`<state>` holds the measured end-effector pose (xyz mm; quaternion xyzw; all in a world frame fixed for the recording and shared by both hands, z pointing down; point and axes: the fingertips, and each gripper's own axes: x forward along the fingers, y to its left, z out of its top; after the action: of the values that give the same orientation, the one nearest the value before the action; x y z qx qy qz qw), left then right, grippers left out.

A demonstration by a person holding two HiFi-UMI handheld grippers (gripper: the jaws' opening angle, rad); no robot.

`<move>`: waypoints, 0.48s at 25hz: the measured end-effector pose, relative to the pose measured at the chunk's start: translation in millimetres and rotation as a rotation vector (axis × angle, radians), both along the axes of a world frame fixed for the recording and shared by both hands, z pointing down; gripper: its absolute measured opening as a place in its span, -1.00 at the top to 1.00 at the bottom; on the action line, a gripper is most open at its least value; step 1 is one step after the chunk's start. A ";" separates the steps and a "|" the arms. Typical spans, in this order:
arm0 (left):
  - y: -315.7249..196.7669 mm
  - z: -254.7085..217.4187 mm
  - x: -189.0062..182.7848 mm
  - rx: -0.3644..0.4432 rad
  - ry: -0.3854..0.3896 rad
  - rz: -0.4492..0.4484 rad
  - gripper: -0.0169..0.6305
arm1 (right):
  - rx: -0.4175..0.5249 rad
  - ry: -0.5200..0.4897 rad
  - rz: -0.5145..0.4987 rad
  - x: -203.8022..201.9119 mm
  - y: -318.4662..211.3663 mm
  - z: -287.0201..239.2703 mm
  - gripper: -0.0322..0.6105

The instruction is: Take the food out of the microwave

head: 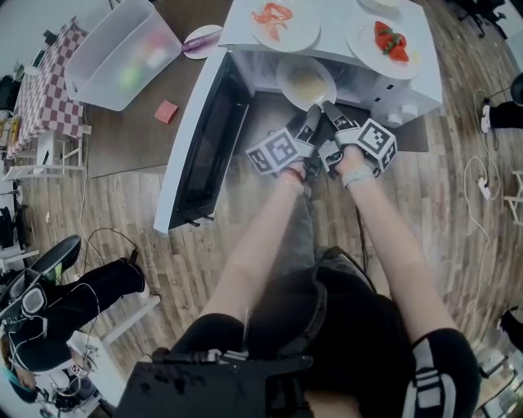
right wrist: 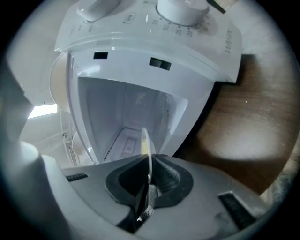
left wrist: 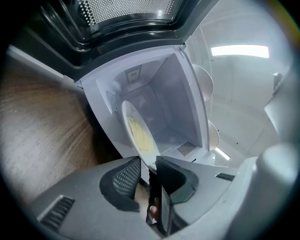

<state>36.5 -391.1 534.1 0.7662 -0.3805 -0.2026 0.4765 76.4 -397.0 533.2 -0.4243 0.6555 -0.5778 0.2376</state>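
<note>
The white microwave (head: 409,91) stands with its door (head: 204,147) swung wide to the left. A white plate of pale yellow food (head: 306,82) sticks half out of the cavity. My right gripper (head: 328,112) is shut on the plate's near rim; in the right gripper view the plate (right wrist: 146,143) runs edge-on between the pressed pads of that gripper (right wrist: 149,176). My left gripper (head: 313,116) is beside it at the same rim. In the left gripper view the plate (left wrist: 138,133) reaches between the jaws of that gripper (left wrist: 149,171), which stand apart with a gap to the rim.
On top of the microwave sit a plate with red food (head: 286,20) and a plate with strawberries (head: 388,41). A clear plastic bin (head: 122,53), a pink block (head: 166,112) and a small dish with a purple onion (head: 200,41) lie left of the door.
</note>
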 end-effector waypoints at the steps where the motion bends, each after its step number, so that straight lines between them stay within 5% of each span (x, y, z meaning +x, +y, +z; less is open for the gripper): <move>1: 1.4 -0.7 0.3 0.000 0.003 0.000 0.63 | -0.001 -0.003 0.002 0.4 1.6 -0.6 0.83; 12: 26.5 -7.4 3.2 -0.002 0.016 0.013 0.67 | 0.000 0.006 0.001 4.2 26.7 -6.0 0.83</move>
<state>39.8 -364.6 526.7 0.7667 -0.3717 -0.2051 0.4815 80.5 -370.3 527.2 -0.4266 0.6558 -0.5765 0.2359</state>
